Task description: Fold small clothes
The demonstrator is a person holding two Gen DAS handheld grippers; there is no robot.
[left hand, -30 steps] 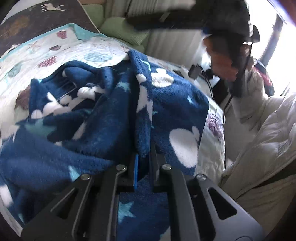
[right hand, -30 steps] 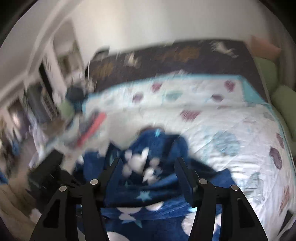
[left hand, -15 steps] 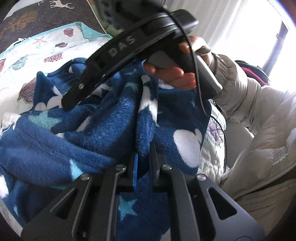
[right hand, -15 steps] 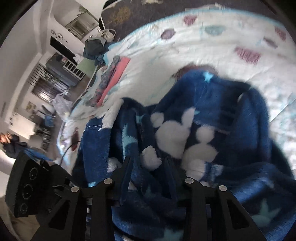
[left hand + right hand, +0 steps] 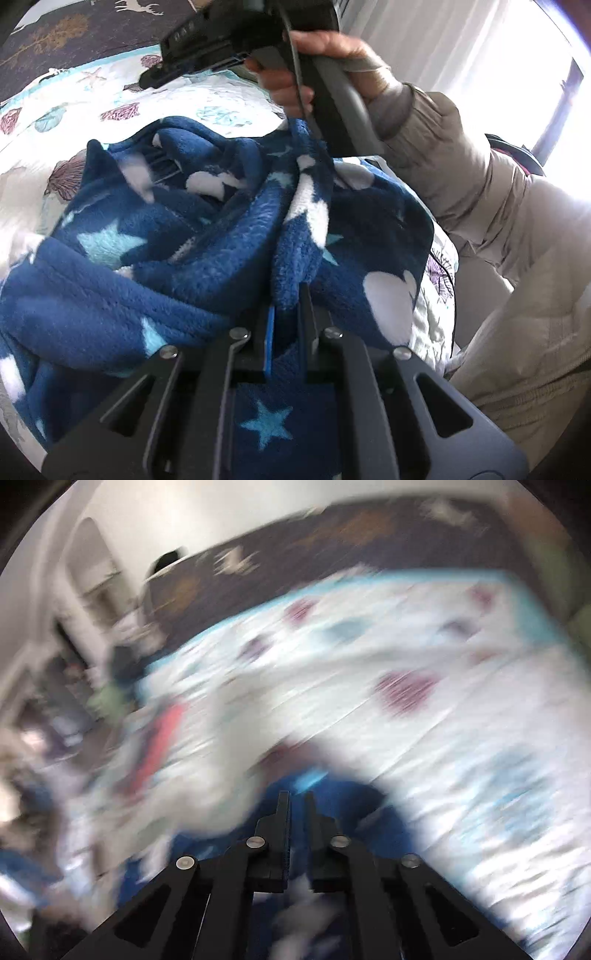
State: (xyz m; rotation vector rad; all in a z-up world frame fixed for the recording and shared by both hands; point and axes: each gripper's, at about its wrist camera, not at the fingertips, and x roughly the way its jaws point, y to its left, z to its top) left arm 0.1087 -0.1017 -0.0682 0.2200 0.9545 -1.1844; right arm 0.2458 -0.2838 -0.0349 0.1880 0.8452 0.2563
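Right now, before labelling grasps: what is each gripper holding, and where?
Left gripper: shut on a raised fold of the blue fleece garment. Right gripper: jaws just closing; blur hides any hold.

Right wrist view — bedspread [image 5: 424, 709] motion-blurred

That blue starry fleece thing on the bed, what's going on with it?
A person is folding a small blue fleece garment on a seashell-print quilt, using a hand-held gripper in each hand. The left gripper is pinched shut on a fold of the fleece. The right gripper has just been closing; its view is too blurred to tell whether it caught any fabric. The garment is bunched up, not yet folded.
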